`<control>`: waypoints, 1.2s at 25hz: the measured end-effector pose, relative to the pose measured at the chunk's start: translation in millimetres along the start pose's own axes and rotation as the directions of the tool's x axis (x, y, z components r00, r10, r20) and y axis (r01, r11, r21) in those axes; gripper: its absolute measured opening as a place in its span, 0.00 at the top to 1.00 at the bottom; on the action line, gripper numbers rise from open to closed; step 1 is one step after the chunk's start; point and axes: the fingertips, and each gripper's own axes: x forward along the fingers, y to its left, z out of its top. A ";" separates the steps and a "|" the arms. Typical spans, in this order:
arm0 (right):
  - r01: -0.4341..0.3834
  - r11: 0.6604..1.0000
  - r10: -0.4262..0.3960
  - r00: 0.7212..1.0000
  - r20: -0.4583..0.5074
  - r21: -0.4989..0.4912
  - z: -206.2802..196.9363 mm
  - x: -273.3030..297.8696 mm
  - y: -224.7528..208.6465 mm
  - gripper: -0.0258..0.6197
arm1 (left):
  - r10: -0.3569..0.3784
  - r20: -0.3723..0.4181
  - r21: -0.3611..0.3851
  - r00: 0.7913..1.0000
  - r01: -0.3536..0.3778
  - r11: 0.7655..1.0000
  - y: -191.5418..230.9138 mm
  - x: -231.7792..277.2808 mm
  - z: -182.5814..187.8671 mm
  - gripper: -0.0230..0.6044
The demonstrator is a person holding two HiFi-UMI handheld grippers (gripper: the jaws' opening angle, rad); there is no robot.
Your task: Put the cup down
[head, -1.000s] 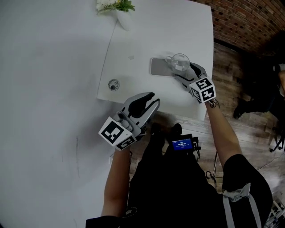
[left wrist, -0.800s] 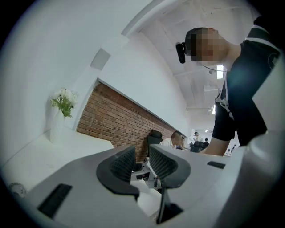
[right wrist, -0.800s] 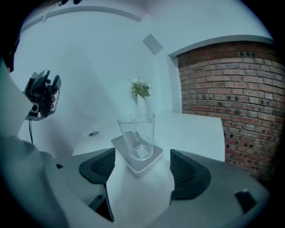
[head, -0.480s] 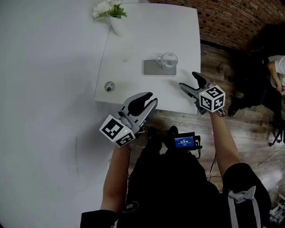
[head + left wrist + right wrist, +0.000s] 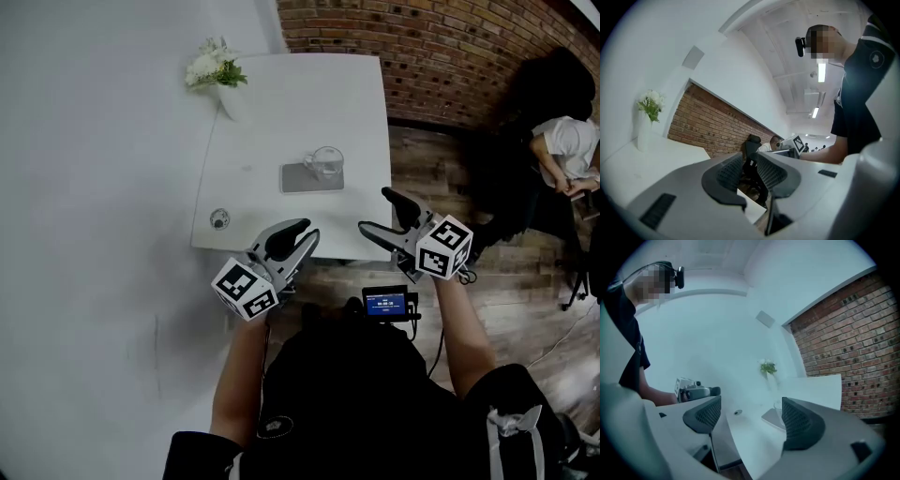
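The cup (image 5: 324, 161) stands on the table (image 5: 281, 94). My right gripper (image 5: 378, 212) is spread wide, my left gripper (image 5: 306, 231) pressed together.

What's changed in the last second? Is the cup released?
The right hand-held gripper has pulled back from the cup toward the person, jaws open and empty. The cup stands free on its grey pad on the table, as before. The left hand-held gripper stays near the table's near edge, jaws close together.
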 end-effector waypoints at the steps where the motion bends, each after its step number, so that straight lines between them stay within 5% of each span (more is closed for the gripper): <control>1: -0.009 1.000 0.010 1.000 0.007 -0.011 5.5 -1.9 8.4 0.34 | -0.003 -0.001 -0.002 1.000 0.003 1.000 -0.5 1.9 -0.6 0.80; 14: 0.017 1.000 -0.016 0.994 0.107 -0.011 28.1 -18.2 29.1 0.34 | -0.039 0.006 0.027 0.999 0.038 0.999 -13.3 13.2 7.2 0.80; 30: 0.040 0.999 -0.040 0.998 0.048 0.001 11.5 5.2 25.1 0.34 | -0.002 -0.010 0.005 1.000 0.002 1.000 -8.7 -1.2 1.9 0.80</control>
